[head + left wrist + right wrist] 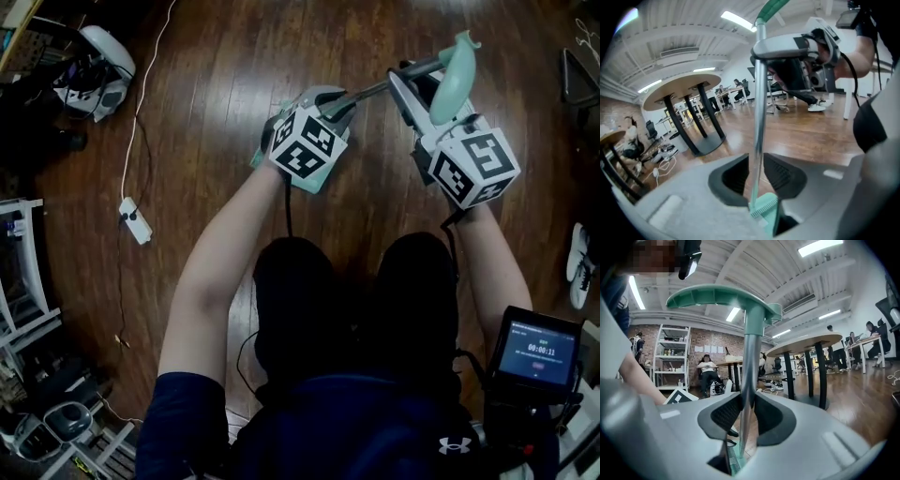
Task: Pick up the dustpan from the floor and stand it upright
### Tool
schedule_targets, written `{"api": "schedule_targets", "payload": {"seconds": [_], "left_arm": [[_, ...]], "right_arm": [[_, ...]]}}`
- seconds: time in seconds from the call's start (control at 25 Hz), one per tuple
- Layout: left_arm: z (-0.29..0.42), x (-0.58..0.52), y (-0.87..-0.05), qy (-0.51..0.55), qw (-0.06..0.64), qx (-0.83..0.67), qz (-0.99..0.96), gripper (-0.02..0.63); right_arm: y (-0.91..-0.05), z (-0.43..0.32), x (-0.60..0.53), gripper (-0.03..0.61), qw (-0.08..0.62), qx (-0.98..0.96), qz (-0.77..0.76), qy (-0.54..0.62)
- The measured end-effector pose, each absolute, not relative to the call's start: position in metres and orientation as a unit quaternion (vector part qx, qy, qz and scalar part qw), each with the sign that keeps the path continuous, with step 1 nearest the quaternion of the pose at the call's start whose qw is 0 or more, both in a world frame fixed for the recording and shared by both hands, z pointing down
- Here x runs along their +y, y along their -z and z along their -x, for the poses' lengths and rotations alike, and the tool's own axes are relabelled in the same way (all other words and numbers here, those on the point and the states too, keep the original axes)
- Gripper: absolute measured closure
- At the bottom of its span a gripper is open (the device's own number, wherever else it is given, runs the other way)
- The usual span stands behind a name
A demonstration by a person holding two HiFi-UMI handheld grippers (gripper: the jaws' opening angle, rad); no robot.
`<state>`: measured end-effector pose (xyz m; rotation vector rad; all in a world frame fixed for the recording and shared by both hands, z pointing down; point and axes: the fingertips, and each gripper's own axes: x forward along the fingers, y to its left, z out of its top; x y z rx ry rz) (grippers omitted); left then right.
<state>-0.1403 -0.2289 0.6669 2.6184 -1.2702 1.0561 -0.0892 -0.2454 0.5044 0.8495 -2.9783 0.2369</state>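
The dustpan (pixel 457 75) is a long-handled kind: a mint-green T-shaped grip on top, a thin bright metal pole below it, and a mint-green pan with a row of comb teeth along its edge. It is held in front of the person, over the dark wooden floor (pixel 216 75). In the head view the pole slants from the pan at about 11 o'clock to the grip at about 1 o'clock. In the right gripper view the pole stands upright, with the grip above and the comb teeth low by the camera.

The left tool (pixel 339 101) is clamped narrowly on the lower pole just above the pan, its dark ribbed pads against the metal on both sides. The right tool (pixel 412 80) is clamped on the pole higher up, just below the grip, its pads also tight on the metal.

Further out, a white power strip (pixel 135 221) with its cable lies at 9 o'clock. White shoes (pixel 581 265) lie at 3 o'clock.
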Motion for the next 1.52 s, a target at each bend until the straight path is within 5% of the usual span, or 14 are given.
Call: {"api": "schedule_targets", "payload": {"seconds": [0.56, 0.84, 1.52], "left_arm": [[0.22, -0.141, -0.536, -0.287, 0.112, -0.524, -0.794, 0.503], [0.199, -0.117, -0.48, -0.281, 0.132, -0.512, -0.801, 0.503], [0.157, -0.084, -0.389, -0.272, 0.183, -0.486, -0.81, 0.511]], "right_arm": [[-0.5, 0.131, -0.239, 0.483, 0.183, -0.93, -0.292, -0.126], [-0.521, 0.113, -0.229, 0.483, 0.273, -0.891, -0.326, -0.161], [-0.49, 0.055, -0.204, 0.456, 0.361, -0.857, -0.323, -0.176]]}}
